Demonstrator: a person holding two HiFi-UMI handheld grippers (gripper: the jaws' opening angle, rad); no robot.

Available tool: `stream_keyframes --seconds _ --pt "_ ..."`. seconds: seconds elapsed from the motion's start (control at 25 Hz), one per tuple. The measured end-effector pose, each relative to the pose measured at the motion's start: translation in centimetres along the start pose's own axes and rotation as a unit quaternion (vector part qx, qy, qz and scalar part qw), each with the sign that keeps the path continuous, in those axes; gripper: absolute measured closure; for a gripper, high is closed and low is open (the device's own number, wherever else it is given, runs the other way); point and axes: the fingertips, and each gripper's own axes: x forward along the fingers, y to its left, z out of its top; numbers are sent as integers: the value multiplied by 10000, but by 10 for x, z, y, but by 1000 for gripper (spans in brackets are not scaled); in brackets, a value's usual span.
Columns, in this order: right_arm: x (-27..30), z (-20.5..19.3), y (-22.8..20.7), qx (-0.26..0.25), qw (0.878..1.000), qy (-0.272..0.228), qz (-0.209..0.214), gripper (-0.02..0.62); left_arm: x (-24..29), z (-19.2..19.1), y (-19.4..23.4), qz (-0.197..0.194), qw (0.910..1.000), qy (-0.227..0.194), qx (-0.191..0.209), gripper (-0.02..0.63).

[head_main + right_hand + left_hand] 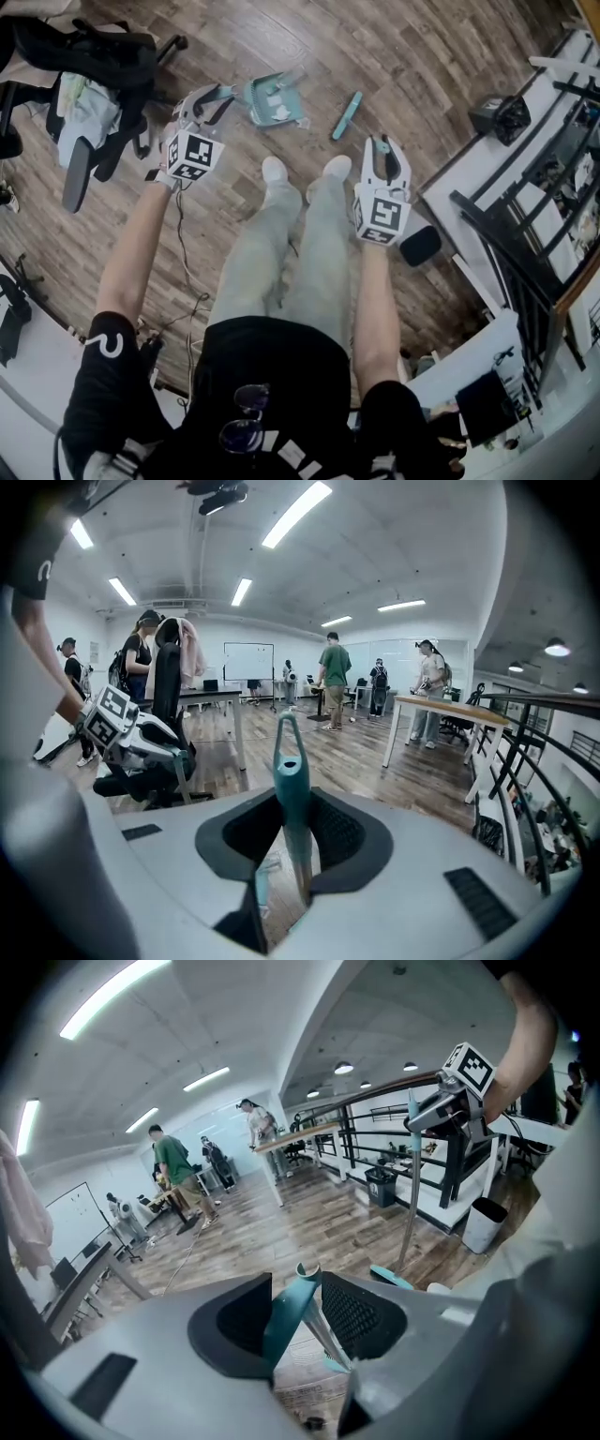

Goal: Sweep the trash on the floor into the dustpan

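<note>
Your left tool [202, 101]: clamped on the dustpan [275, 99] handle. Your right tool [382, 150]: clamped on the broom [346, 115] handle; its brush head lies just right of the dustpan, apart.

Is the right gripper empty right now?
No, the right gripper is shut on the upright teal broom handle.

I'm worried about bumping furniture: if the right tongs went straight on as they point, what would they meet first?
Probably nothing close. Beyond the broom handle clamped in the right tongs, only open wood floor shows; people stand far off.
</note>
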Motion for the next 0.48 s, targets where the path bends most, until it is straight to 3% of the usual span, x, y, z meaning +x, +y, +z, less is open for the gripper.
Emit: stream_keyframes --seconds 0.48 --pt "-20 -27 -4 387 9985 352 -170 509 44 51 12 -456 9952 -338 803 451"
